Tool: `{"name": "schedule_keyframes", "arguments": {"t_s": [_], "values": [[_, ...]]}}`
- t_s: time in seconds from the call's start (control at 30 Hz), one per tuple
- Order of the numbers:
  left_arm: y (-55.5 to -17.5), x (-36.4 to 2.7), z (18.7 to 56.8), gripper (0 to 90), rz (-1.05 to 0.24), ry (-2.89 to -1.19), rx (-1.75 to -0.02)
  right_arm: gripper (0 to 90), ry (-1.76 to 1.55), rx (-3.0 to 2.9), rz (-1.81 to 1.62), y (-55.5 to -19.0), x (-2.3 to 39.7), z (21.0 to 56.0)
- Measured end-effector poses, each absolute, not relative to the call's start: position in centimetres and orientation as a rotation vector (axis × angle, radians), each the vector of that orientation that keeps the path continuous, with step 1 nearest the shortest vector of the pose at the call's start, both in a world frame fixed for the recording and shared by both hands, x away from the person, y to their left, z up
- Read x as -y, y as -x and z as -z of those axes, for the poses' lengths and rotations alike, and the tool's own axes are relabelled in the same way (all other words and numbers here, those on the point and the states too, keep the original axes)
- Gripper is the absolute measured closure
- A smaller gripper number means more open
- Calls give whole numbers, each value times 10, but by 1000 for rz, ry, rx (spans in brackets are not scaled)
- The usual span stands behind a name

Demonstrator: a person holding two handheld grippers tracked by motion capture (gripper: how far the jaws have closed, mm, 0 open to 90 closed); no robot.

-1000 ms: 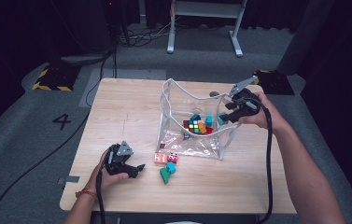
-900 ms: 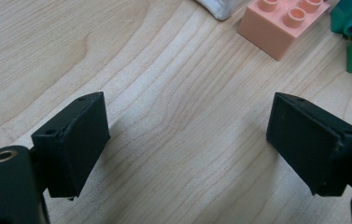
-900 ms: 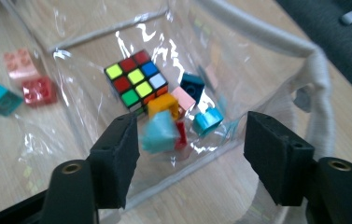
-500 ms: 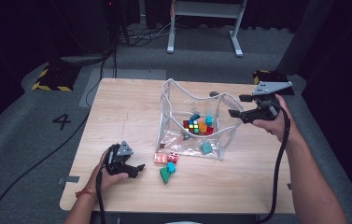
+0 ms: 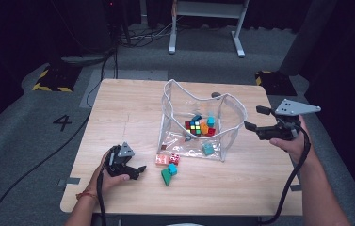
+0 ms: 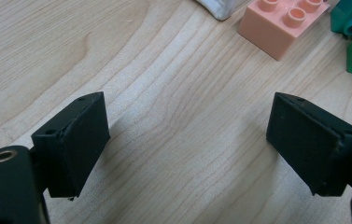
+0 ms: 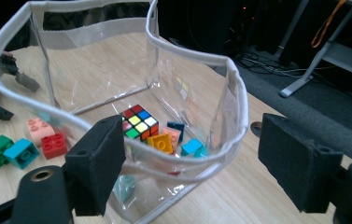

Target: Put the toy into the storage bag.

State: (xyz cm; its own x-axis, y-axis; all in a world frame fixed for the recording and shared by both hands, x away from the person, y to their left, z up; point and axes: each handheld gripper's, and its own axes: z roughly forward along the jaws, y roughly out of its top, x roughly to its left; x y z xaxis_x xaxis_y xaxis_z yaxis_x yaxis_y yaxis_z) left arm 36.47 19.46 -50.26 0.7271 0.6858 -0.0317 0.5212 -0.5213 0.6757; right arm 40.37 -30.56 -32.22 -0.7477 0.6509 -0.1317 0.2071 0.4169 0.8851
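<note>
Fingers wide on both our grippers, nothing held; the right's jaws have just been opening, nothing between them.
Our right gripper (image 5: 253, 117) hangs just off the clear bag's (image 5: 231, 122) rim; our left gripper (image 5: 140, 170) rests low beside the pink brick (image 5: 162, 160), red brick (image 5: 174, 159) and green piece (image 5: 167, 176) on the table (image 5: 118, 113). Risk, we judge: the floppy bag wall slumping unsupported, or bricks skidding under a careless approach.

Dim room, grey carpet, lit wooden worktop

The worktop (image 5: 118, 108) stands on grey carpet (image 5: 20, 141) marked with a "4" (image 5: 62, 122). Black-and-yellow hazard tape (image 5: 50, 87) lies far left, cables (image 5: 137, 37) trail behind, and a white metal frame (image 5: 205, 26) stands at the back by dark curtains (image 5: 335, 47).
</note>
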Motion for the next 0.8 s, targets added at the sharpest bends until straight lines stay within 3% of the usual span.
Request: {"name": "schedule_keyframes", "arguments": {"t_s": [0.5,0.8], "values": [[-365,-194,503,132,-312,-2243,-909,250,-756,-2256,-1292,-369,308,380],[-365,-195,503,133,-314,-2246,-909,272,-742,-2338,-1308,-355,288,410]]}}
